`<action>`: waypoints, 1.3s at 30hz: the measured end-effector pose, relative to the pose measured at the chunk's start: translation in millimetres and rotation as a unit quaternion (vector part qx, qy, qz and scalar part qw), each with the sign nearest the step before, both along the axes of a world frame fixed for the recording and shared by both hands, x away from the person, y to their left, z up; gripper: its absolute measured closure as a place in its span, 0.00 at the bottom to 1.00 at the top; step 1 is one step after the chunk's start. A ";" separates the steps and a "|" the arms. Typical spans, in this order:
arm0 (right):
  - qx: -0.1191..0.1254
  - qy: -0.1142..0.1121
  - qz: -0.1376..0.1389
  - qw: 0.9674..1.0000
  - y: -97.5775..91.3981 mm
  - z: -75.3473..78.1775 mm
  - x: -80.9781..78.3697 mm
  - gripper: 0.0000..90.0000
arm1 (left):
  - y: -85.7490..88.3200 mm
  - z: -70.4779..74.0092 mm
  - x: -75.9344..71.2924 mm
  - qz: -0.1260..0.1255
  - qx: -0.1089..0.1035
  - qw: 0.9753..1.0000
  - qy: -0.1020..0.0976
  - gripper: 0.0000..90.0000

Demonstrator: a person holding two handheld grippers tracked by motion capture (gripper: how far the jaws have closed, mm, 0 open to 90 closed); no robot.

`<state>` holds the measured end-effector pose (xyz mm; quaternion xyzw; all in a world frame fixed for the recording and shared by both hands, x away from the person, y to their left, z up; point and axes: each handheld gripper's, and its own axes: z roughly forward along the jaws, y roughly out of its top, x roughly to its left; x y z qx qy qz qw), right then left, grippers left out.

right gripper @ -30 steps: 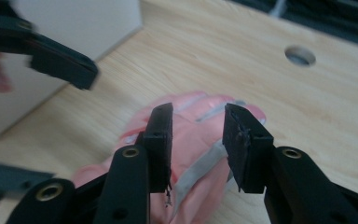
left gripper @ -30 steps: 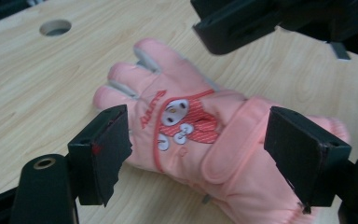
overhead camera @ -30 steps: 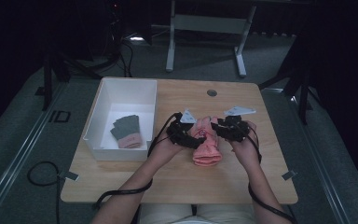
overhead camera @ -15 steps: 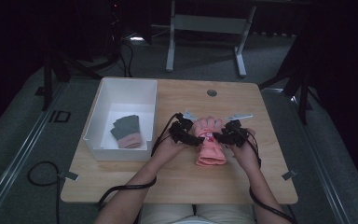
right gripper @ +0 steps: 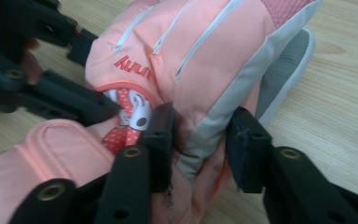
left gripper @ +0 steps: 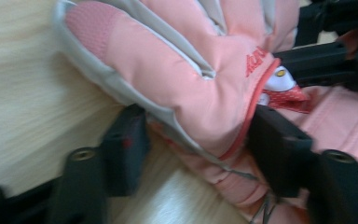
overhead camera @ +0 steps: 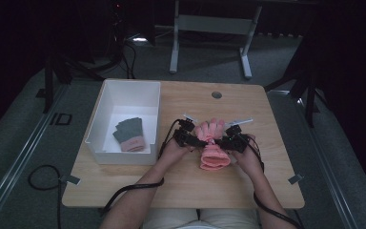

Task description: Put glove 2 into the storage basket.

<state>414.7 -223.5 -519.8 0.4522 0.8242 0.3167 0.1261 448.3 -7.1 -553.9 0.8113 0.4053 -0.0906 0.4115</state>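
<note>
We find open tabletop [overhead camera: 248,188] in front of the pink glove [overhead camera: 213,148] and to its right, passable up to the table edge. To the left, the white bin [overhead camera: 106,106] with upright walls blocks level passage; entry is from above. The left gripper [overhead camera: 194,141] and right gripper [overhead camera: 225,142] flank the glove closely, leaving no gap between them.

A white bin [overhead camera: 158,110] stands on the tabletop [overhead camera: 248,191] near its left edge, reaching from close to the far edge down past the middle; inside it, toward the near wall, lies a pair of grey gloves [overhead camera: 129,133] with pinkish cuffs, fingers pointing to the far side; a small round grommet [overhead camera: 216,95] sits in the tabletop near the far edge, about midway along it; beyond the far edge a grey metal frame [overhead camera: 209,33] stands on the dark floor.
</note>
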 end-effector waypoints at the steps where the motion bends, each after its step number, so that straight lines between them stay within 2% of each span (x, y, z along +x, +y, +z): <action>1: 0.001 0.001 0.001 1.000 0.2 -0.1 -0.4 0.75 | -0.3 -0.7 0.9 -0.002 -0.009 1.000 0.009 0.47; 3: 0.007 0.000 0.000 1.000 -0.3 -0.6 -1.0 0.79 | -0.4 0.0 1.0 -0.009 -0.014 1.000 0.012 0.57; 5: 0.018 -0.003 -0.002 1.000 -1.2 -1.4 -2.2 0.81 | -0.6 4.1 -0.3 -0.012 -0.008 1.000 0.005 0.74; 6: 0.022 -0.005 -0.003 1.000 -1.5 -1.4 -2.9 0.82 | -1.3 6.0 -0.7 -0.011 -0.005 1.000 0.006 0.78; 8: 0.025 -0.010 -0.003 1.000 -2.6 -0.2 -3.9 0.84 | -2.7 9.8 -3.0 -0.012 -0.001 1.000 -0.005 0.84; 14: 0.039 -0.026 -0.009 0.999 -7.0 9.1 -10.0 0.87 | -3.2 23.9 -8.2 -0.036 -0.014 0.999 -0.025 0.88; 16: 0.043 -0.033 -0.008 0.999 -8.2 13.7 -12.8 0.88 | -3.1 32.1 -10.9 -0.046 -0.018 0.998 -0.041 0.88; 23: 0.074 -0.057 -0.006 0.996 -14.3 31.2 -18.7 0.88 | 1.5 56.2 -15.4 -0.071 -0.035 0.995 -0.060 0.89; 27: 0.070 -0.069 -0.001 0.995 -11.4 40.6 -21.8 0.88 | 5.1 69.7 -17.6 -0.079 -0.039 0.993 -0.075 0.89; 31: 0.084 -0.085 0.000 0.993 -10.3 57.2 -25.1 0.88 | 11.1 86.7 -18.6 -0.084 -0.054 0.991 -0.086 0.89; 35: 0.087 -0.107 0.004 0.990 -7.7 77.2 -30.3 0.88 | 16.0 105.1 -21.6 -0.085 -0.074 0.989 -0.096 0.89; 37: 0.084 -0.114 0.003 0.990 -6.3 85.8 -32.5 0.88 | 16.7 115.4 -24.5 -0.086 -0.071 0.988 -0.109 0.89; 39: 0.090 -0.124 0.005 0.988 -6.3 95.7 -35.2 0.88 | 18.5 125.2 -27.6 -0.085 -0.075 0.987 -0.113 0.89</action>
